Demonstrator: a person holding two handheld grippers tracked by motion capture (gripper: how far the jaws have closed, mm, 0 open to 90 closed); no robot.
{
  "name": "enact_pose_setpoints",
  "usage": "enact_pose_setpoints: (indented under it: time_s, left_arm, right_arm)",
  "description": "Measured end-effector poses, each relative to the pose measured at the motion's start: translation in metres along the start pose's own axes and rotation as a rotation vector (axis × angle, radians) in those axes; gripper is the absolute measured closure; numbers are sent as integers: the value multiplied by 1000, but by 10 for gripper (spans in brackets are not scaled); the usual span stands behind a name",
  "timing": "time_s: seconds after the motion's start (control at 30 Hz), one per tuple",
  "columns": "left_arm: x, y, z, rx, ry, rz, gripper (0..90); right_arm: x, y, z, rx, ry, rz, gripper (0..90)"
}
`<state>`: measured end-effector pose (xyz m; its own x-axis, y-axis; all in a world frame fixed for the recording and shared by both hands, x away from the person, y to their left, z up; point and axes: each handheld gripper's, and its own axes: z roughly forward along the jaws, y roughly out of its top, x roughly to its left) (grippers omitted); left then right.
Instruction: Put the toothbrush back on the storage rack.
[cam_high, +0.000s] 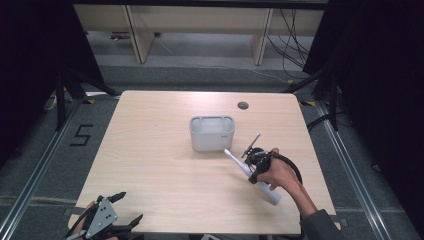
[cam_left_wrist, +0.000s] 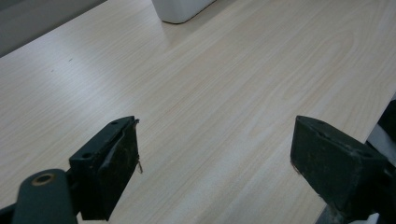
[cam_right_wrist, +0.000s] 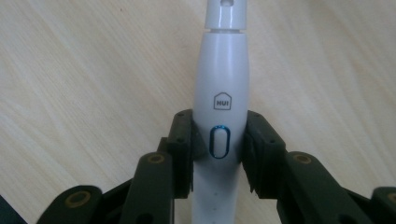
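The right gripper (cam_high: 252, 167), held in the person's right hand (cam_high: 280, 172) at the right side of the pale wood-grain counter (cam_high: 150, 165), has its jaws clenched on a white plastic electric toothbrush handle (cam_high: 250, 175). In the right gripper view the two black jaws press on either side of the handle (cam_right_wrist: 223, 84) at the level of its blue-ringed oval button, just below a small house-shaped logo, and the handle's narrow neck runs out of the top of that view. In the high view the handle lies slanted, its thin neck end pointing far and left toward a white rectangular plastic container (cam_high: 212, 133) that stands near the middle of the counter, its thick end pointing near and right under the hand. The neck tip is just beside the container's near right corner.

The left gripper (cam_high: 117, 212) rests at the near left edge of the counter, its jaws released and wide apart, with bare wood (cam_left_wrist: 224, 93) between them and the container's base (cam_left_wrist: 180, 9) well beyond.
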<state>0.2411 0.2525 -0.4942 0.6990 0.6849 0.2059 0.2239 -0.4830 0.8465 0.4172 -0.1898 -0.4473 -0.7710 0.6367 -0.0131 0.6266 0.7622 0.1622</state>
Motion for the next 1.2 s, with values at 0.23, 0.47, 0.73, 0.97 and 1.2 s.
enact_pose_setpoints:
  time_s: [0.23,0.47,0.73,0.97,1.2]
  left_arm:
    - [-1,0,0,-8,-1,-11,148]
    - [-1,0,0,-7,0,-11,148]
    - [-1,0,0,-13,4,-15,148]
    - [-1,0,0,-15,2,-6,148]
    - [-2,0,1,-18,-1,-11,148]
  right_arm:
    - [-10,-18,-33,-196,24,81,670]
    - [-16,-27,-64,-399,34,136,669]
    - [-18,-19,-85,-632,20,130,669]
    - [-19,-7,-87,-689,49,131,669]
    - [-16,9,-87,-799,62,142,669]
